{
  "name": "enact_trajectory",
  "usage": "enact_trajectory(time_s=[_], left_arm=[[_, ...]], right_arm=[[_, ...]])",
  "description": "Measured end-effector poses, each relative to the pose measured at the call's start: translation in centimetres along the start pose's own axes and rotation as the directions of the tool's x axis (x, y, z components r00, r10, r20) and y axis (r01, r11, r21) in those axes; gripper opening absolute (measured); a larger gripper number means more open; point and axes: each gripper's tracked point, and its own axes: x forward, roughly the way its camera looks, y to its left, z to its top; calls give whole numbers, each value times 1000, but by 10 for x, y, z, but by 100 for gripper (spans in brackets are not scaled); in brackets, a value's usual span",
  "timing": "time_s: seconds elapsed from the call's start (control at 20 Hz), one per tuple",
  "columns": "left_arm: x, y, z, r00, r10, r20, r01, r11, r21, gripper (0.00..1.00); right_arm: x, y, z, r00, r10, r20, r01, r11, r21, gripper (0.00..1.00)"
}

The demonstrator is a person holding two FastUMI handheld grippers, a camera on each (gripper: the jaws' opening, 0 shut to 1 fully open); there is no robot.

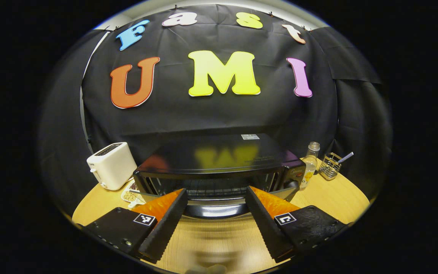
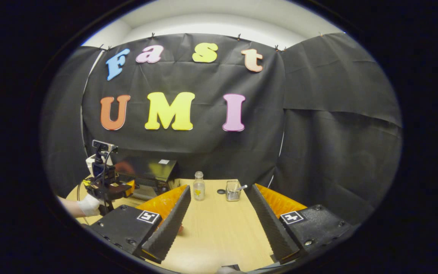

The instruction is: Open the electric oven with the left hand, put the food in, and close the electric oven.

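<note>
Right now the black oven (image 1: 219, 167) sits on the wooden table (image 1: 329, 198) with its door (image 1: 213, 207) hanging down open. The left gripper (image 1: 216, 198) is just in front of the door, fingers wide apart, holding nothing. A white toaster (image 1: 111, 165) stands beside the oven. The right gripper (image 2: 219, 194) is spread open too, over bare table, facing a small bottle (image 2: 199, 186).

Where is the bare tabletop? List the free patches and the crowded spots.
Free: the wooden tabletop between the right gripper fingers, running up to the glass bottle and wire holder. Also the strip before the oven, between the left gripper fingers. Crowded: the toaster and a small dish pressed against the oven's left side.
</note>
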Motion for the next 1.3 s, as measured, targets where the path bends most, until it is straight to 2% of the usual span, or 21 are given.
enact_trajectory(time_s=[0.75,1.15,1.3], left_arm=[[-52,-6,-96,987,-20,-161,20,1000,-3,97],[-57,-10,-167,944,-27,-329,27,1000,-4,97],[-56,-11,-176,935,-27,-353,27,1000,-7,97]], right_arm=[[-14,19,-23,998,51,-35,-51,999,1,100],[-22,11,-36,998,31,-62,-30,999,11,100],[-24,10,-43,997,24,-74,-24,1000,8,100]])
